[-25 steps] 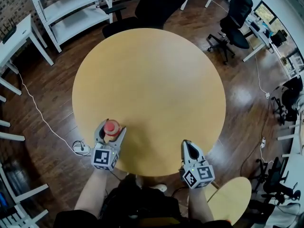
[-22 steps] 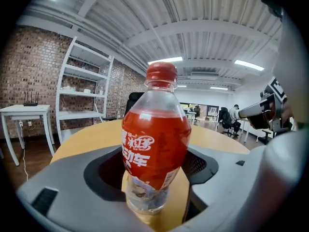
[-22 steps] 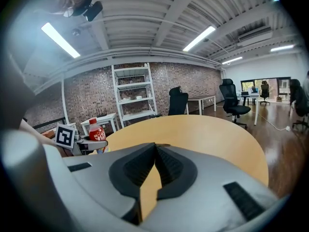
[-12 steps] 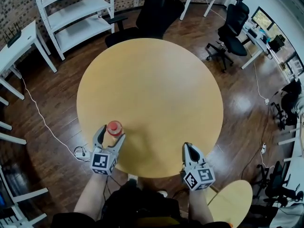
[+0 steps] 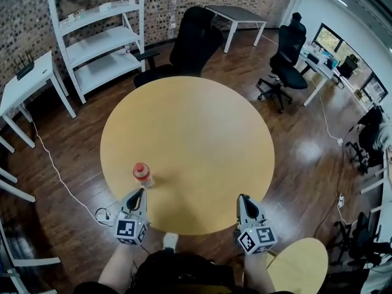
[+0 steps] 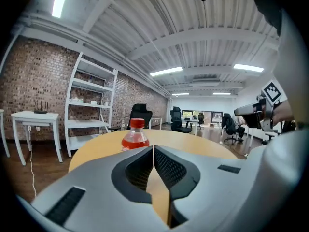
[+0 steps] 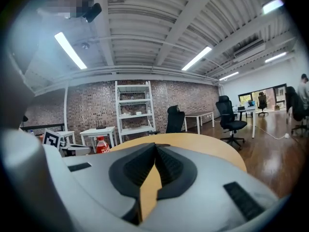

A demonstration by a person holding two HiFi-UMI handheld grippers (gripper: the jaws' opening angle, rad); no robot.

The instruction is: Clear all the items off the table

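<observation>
Two grippers shut and empty; one bottle standing on the worktop.

Left gripper [image 5: 140, 195]: jaws pressed together on nothing and drawn back to the near rim. A moment ago they stood wide on either side of the bottle [image 5: 142, 173], so the grasp seems to have been given up, not made. Right gripper [image 5: 244, 199]: jaws together, nothing between them, at the near rim as before. Bottle: red cap, red drink, upright, just beyond the left gripper's tips and untouched. Worktop [image 5: 196, 127]: round and tan, with the bottle the only item seen on it. Task status: the item is likely still to be cleared, and a fresh approach with the jaws reopened looks necessary.
</observation>
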